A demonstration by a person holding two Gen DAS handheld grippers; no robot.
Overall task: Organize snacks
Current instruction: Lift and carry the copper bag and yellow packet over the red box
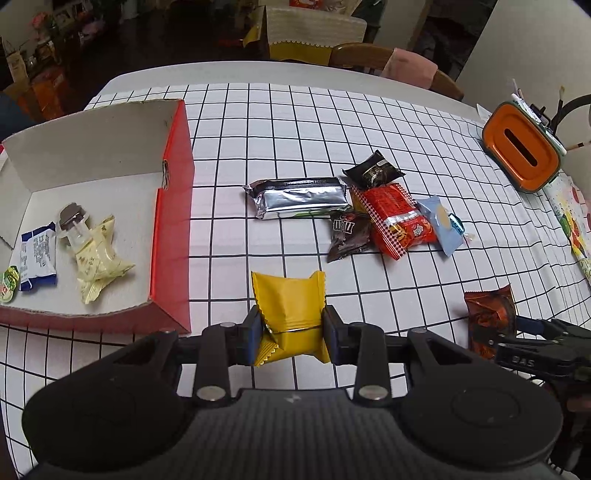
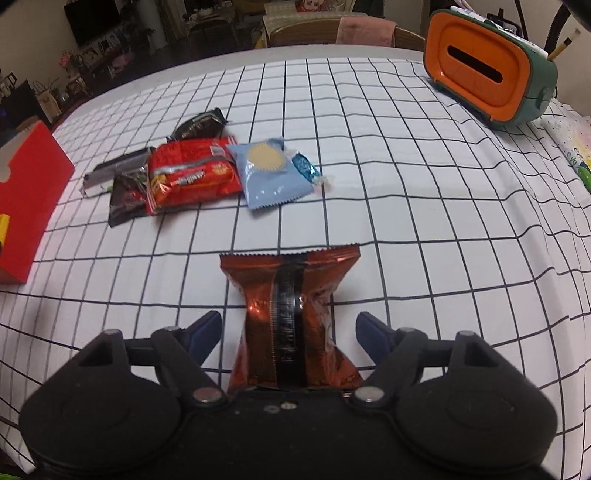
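Between left gripper [image 1: 291,325] pads: yellow packet [image 1: 289,314], clamped, off the cloth [image 1: 258,122].
Between right gripper [image 2: 289,334] fingers: copper packet [image 2: 291,317], flat on cloth, pads spread wide, touching neither side. Left of left gripper, close: red box [image 1: 171,236] holding cream packet [image 1: 98,254], blue-white packet [image 1: 37,258]. Ahead and right of left gripper: pile with silver pack [image 1: 299,197], red bag [image 1: 397,218], pale blue packet [image 1: 441,225]. Far right of both: orange tissue box [image 2: 480,66].

A home: dining chairs [image 1: 369,55], television [image 2: 92,18], checked tablecloth [image 2: 369,147].
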